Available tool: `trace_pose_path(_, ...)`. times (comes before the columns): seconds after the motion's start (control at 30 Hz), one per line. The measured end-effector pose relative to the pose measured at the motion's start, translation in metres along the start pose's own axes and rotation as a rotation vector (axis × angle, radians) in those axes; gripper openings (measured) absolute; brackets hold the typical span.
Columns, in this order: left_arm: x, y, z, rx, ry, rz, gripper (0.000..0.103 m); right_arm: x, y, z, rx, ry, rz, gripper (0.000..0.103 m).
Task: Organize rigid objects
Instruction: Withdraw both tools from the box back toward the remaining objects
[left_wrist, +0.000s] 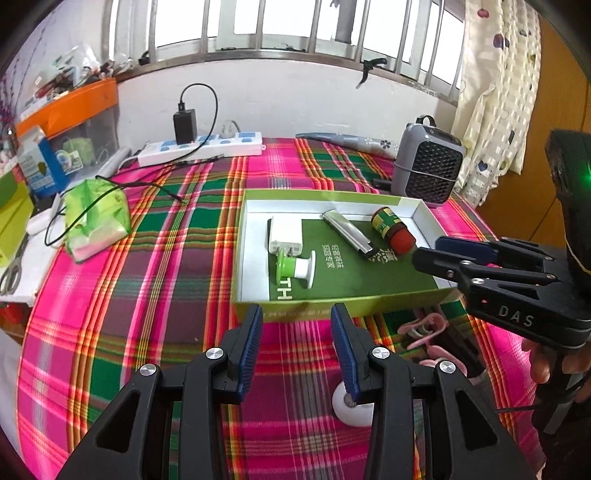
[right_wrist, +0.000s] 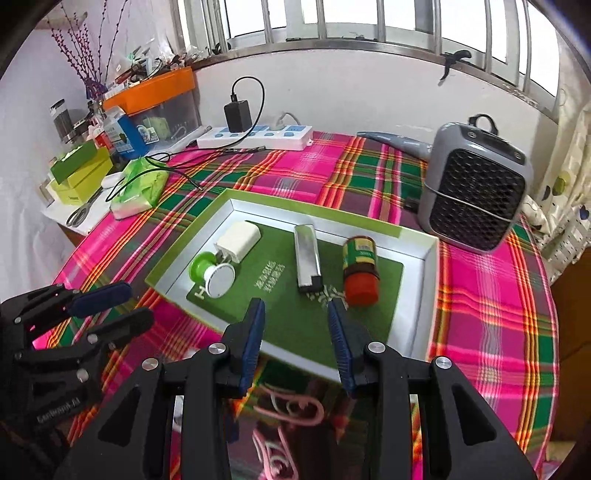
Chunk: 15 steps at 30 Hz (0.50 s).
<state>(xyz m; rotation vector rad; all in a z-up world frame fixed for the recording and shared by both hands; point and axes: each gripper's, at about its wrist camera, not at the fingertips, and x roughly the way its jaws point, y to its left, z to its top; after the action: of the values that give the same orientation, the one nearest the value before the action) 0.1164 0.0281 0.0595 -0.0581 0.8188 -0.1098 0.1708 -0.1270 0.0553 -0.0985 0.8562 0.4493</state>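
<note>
Inside the green-rimmed box (right_wrist: 236, 196), a red-capped bottle (right_wrist: 360, 271); both grippers' jaws apart, empty

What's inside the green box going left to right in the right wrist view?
Green-and-white spool → white charger → silver lighter → red-capped bottle.
</note>
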Motion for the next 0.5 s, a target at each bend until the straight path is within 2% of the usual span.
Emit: trace_pose_path(0.5,-0.007,-0.003,-0.023,-0.011,0.021,-0.053,0.037,-0.033,-0.022,-0.039,0.060,-0.043,-0.032,0.037)
